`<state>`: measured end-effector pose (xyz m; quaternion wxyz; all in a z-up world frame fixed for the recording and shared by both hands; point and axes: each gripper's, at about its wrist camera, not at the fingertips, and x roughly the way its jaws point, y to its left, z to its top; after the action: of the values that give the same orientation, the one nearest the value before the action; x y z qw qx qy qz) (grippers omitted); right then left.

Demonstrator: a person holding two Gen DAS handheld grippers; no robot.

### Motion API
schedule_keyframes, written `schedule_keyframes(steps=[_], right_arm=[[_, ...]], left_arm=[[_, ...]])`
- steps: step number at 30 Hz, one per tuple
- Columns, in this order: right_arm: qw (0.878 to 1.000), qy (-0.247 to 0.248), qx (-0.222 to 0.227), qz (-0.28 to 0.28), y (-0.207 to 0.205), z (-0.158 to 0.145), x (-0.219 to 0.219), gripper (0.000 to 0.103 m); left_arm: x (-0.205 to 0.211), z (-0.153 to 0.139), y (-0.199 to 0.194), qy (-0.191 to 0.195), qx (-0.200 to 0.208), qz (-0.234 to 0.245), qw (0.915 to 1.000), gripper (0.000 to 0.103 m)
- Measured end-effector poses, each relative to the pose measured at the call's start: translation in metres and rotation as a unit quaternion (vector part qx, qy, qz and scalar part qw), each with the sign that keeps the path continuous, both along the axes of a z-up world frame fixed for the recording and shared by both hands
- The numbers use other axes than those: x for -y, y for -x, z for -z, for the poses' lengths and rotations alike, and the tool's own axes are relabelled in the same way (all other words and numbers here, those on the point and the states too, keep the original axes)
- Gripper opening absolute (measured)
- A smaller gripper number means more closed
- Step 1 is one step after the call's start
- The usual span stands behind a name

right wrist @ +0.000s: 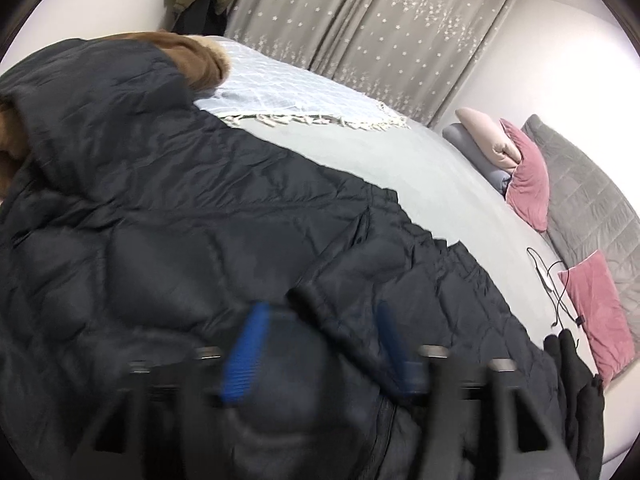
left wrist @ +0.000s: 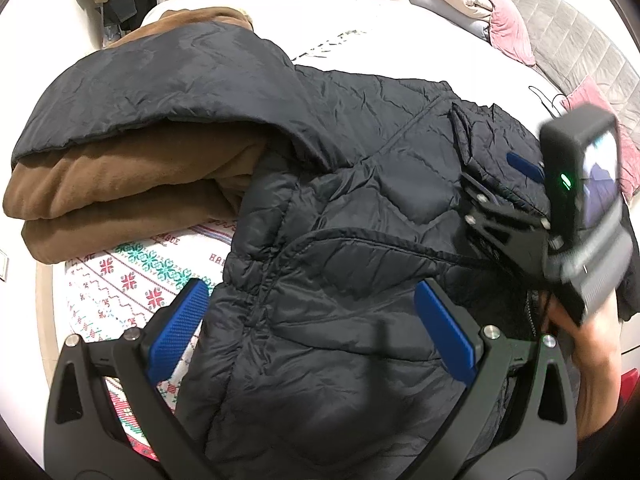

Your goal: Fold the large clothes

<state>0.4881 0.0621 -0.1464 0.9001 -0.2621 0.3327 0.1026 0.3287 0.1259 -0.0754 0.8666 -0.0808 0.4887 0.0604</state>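
Now a large black quilted jacket (left wrist: 360,208) lies spread on the bed (right wrist: 420,168), and its upper part rests over a folded brown blanket (left wrist: 120,184). Under the blanket and the jacket edge there is a white cloth with red and green patterns (left wrist: 132,272).

The left claw (left wrist: 316,332) stands wide apart above the lower part of the jacket. Its blue pads (left wrist: 180,328) are on both sides of the puffy fabric, but they do not press it, so nothing is held.

The right claw (right wrist: 316,352) is blurred in its own view. Its two blue fingers stand apart over the jacket, with a dark fold of fabric between them. The pads do not seem to pinch it, so the claw is released. In the left view this claw is at the right edge of the jacket, with a hand (left wrist: 592,344) under it.

Farther on the bed lie a light fringed throw (right wrist: 288,100), pink cushions (right wrist: 528,176) and a thin black cable (right wrist: 556,284).
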Motion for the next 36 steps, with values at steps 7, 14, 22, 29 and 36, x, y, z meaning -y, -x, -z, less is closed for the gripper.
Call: schedule_keyframes(steps=[7,14,22,29,36], right_arm=[[0.999,-0.006,-0.034,0.019,-0.031,0.017,0.006,0.01],[0.999,-0.051,0.003,-0.005,0.009,-0.027,0.016,0.006],[0.996,-0.059,-0.057,-0.025,0.014,-0.007,0.014,0.007],[0.989,-0.078,-0.123,-0.02,0.001,0.007,0.018,0.017],[0.988,-0.12,-0.092,0.015,0.049,-0.057,0.052,0.054]], left_arm=[[-0.004,0.0,-0.001,0.001,-0.001,-0.002,1.0,0.102],[-0.001,-0.002,-0.001,0.004,0.001,0.002,1.0,0.102],[-0.009,-0.002,-0.002,0.005,0.001,-0.013,0.9999,0.102],[-0.022,-0.008,0.0,0.02,0.009,-0.025,0.9995,0.102],[-0.05,-0.023,0.01,0.046,0.03,-0.049,0.9973,0.102]])
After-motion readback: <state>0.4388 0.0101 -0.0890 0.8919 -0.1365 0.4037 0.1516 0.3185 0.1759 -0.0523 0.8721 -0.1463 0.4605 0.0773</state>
